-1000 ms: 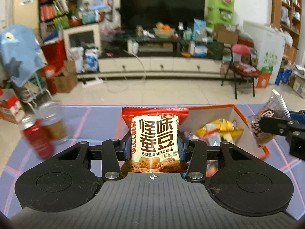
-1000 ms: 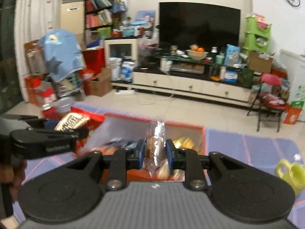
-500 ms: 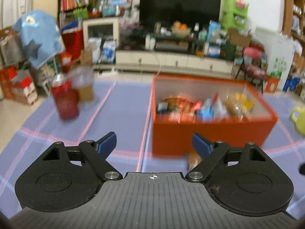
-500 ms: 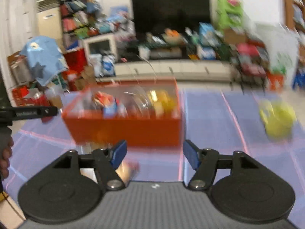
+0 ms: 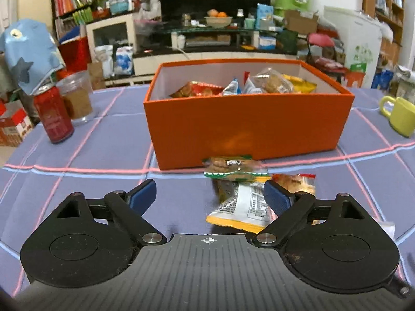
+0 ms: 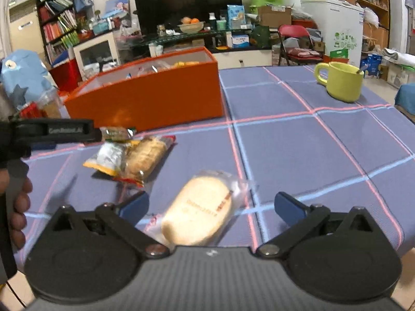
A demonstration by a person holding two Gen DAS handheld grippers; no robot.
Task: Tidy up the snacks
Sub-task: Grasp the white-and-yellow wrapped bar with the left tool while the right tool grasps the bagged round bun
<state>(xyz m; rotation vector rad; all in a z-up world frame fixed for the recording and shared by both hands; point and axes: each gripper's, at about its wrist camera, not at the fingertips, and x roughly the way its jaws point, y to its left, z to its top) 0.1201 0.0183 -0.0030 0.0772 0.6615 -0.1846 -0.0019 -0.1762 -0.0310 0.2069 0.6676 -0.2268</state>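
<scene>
Both tongs have dropped away from the open orange cardboard box (image 5: 246,119) since a second ago, when each pinched a snack packet above it; those packets are gone from the tongs. Their jaws have just been opening and now stand spread and grip nothing.

Covered in a purple checked cloth, the bench (image 6: 298,142) carries the box, which holds a heap of mixed snack packets (image 5: 243,86). Left of the box stand a red can (image 5: 53,115) and a clear plastic jar (image 5: 76,98); right of it, a yellow-green mug (image 6: 341,81).

Just in front of the box lie a green-edged biscuit packet (image 5: 232,167), crosswise, and a yellow-and-silver packet (image 5: 242,207), long axis toward the box, between the left tongs (image 5: 210,194). Beside it lies a clear cracker packet (image 6: 146,156). Nearer, a pale oval bread in clear wrap (image 6: 199,208) lies between the right tongs (image 6: 211,206), slanting away to the right.
</scene>
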